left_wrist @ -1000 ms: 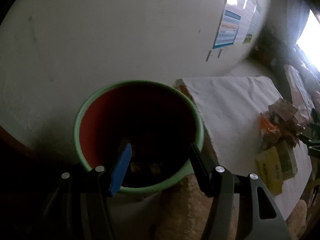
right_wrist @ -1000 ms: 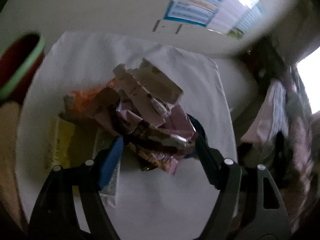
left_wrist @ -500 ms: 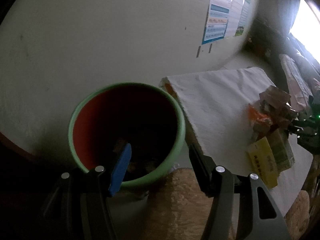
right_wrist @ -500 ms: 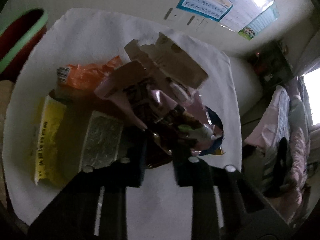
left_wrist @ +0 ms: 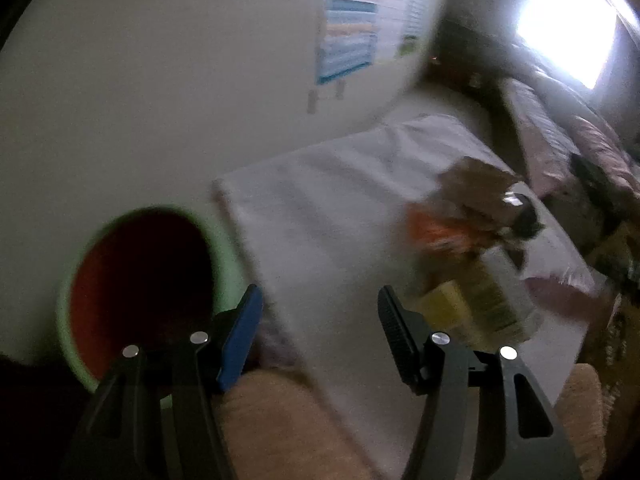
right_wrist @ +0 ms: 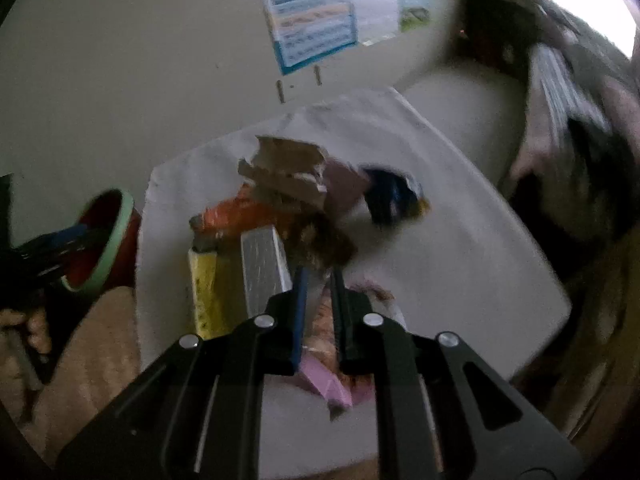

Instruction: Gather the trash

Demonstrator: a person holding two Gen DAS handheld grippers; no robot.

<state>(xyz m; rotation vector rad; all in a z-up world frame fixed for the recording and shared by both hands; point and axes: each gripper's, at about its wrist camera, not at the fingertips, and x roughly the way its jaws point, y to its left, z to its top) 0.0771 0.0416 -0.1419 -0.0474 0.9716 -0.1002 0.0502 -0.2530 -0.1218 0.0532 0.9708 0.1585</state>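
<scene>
A pile of trash lies on a white cloth [right_wrist: 460,248]: torn cardboard [right_wrist: 284,168], an orange wrapper [right_wrist: 236,216], a yellow box [right_wrist: 204,292], a grey-white carton [right_wrist: 262,268] and a dark blue wrapper [right_wrist: 388,196]. My right gripper [right_wrist: 320,280] is shut on a pink and brown wrapper [right_wrist: 324,360] and holds it above the cloth's near part. My left gripper [left_wrist: 320,312] is open and empty, between the green-rimmed red bin [left_wrist: 136,272] and the blurred pile [left_wrist: 468,240]. The bin also shows in the right wrist view [right_wrist: 108,236].
A pale wall with a poster [right_wrist: 312,24] rises behind the cloth. Bedding and clutter [right_wrist: 568,104] lie at the right under a bright window. A tan woven surface [left_wrist: 280,428] lies by the cloth's near edge.
My right gripper has shut on the pink wrapper and drawn it back out of the pile. My left gripper has swung right, away from the bin, still open.
</scene>
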